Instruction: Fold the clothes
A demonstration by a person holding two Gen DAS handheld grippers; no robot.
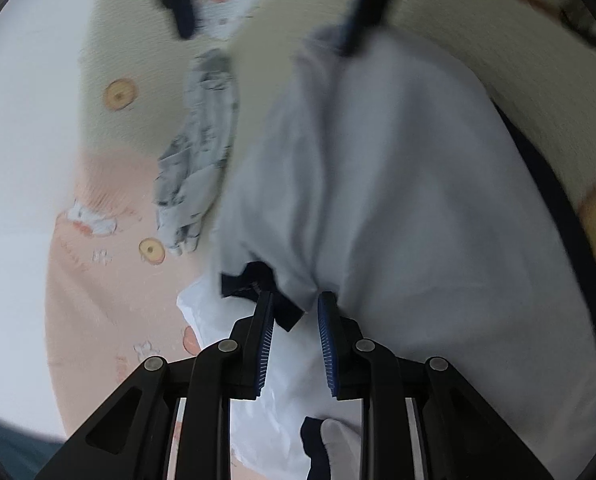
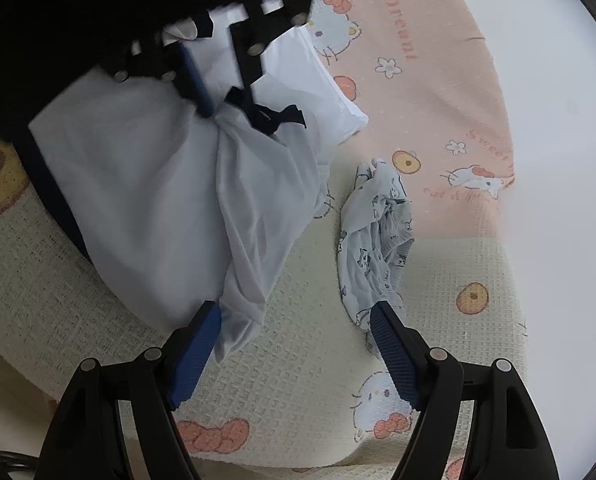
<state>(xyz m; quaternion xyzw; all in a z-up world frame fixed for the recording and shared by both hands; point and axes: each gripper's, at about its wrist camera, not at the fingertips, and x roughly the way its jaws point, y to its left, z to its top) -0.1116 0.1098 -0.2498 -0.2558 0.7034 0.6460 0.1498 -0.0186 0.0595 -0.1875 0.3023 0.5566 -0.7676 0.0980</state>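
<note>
A pale blue-white garment with navy trim lies bunched on a cartoon-print blanket. My left gripper is shut on a gathered fold of it at the trimmed edge. From the right wrist view the same garment stretches from the left gripper down to a twisted end beside my right gripper. That gripper is open wide, and its left pad touches the twisted end. The right gripper also shows at the top of the left wrist view, blurred.
A small crumpled grey-white printed garment lies right of the big one, its lower end by my right finger. Brighter white cloth lies under the left gripper. The cream and pink blanket sits on a white surface. A dark band edges the garment.
</note>
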